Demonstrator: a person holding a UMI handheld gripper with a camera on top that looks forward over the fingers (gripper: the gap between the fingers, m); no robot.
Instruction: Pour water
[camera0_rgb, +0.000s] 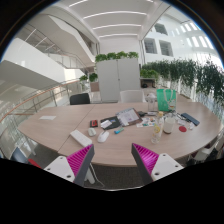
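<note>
The room is a large bright atrium with white balconies, long ceiling lights and many green plants (185, 72) along one side. A white cabinet (118, 76) with plants on top stands behind a big oval wooden table (60, 122). Some chairs (80, 98) stand at the far side of the table.

The gripper (108, 162) is held above the near edge of the table and looks across it. Its two fingers (70, 163) are wide apart, with the pink pads facing each other, and nothing is between them. They hold nothing and touch nothing.

The things of the task are on the far right part of the table, well beyond the fingers. A green jug (165, 99) stands there, upright, and it is the tallest thing on the table. Just in front of it is a small group of cups (158, 124) and glasses; it is hard to tell how many there are or if any water is in them. To the left of this group lie papers (128, 117) and a dark flat thing (110, 123). A white paper (81, 138) lies closer to the gripper, near the middle of the table. A dark flat thing, maybe a keyboard (190, 119), lies at the right of the cups.
</note>
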